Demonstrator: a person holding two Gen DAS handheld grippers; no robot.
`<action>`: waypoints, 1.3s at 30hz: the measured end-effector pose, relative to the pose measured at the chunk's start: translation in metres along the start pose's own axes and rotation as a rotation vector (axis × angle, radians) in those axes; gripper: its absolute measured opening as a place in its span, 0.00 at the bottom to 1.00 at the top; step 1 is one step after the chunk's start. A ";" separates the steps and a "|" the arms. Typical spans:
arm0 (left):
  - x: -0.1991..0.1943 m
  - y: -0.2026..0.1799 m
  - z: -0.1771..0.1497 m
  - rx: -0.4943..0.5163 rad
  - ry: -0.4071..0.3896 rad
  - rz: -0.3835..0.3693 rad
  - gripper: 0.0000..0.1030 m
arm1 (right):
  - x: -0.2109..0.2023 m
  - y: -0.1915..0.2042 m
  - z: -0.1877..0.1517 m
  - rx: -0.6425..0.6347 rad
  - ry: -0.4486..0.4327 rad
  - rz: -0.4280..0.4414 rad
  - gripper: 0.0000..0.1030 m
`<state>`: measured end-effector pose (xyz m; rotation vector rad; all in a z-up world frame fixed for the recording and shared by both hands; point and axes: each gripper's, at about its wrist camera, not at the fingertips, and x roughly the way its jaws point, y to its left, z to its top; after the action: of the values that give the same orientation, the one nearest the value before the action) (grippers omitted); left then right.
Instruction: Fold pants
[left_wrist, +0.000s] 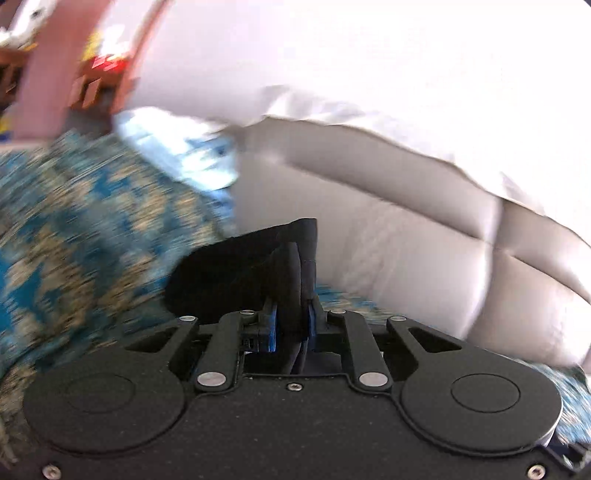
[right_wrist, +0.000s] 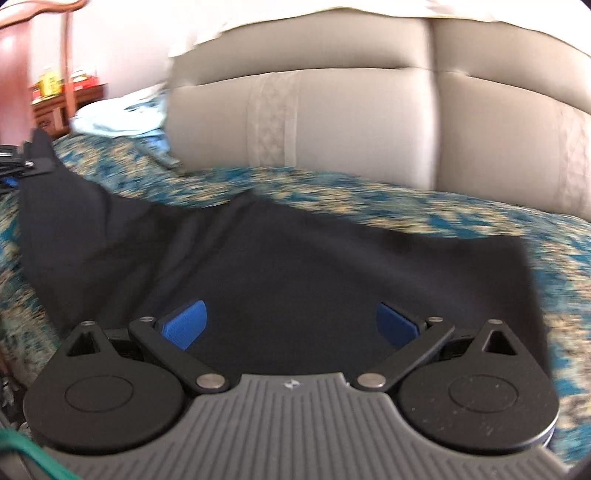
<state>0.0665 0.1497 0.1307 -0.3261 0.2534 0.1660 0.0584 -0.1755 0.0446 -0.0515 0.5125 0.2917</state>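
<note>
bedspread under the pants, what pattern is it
Blue and beige woven pattern on the bedspread, clearest in the right wrist view.

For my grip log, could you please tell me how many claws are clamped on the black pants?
1: the left claw pinches a fold of the black pants. The right claw hangs open above them.

A bed (right_wrist: 388, 206) with a blue-and-tan patterned cover carries dark pants (right_wrist: 295, 258) and pale blue cloth (right_wrist: 122, 122) near its padded headboard (right_wrist: 351, 122).
</note>
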 end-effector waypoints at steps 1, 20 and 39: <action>0.000 -0.015 0.001 0.024 -0.005 -0.033 0.14 | -0.003 -0.012 0.002 0.015 -0.001 -0.018 1.00; 0.039 -0.259 -0.162 0.439 0.427 -0.485 0.53 | -0.074 -0.170 -0.030 0.542 -0.157 -0.184 1.00; 0.042 -0.143 -0.127 0.416 0.300 -0.150 0.16 | -0.040 -0.064 -0.052 0.250 -0.082 -0.169 0.94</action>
<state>0.1079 -0.0212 0.0450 0.0469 0.5481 -0.0866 0.0188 -0.2540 0.0169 0.1584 0.4572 0.0626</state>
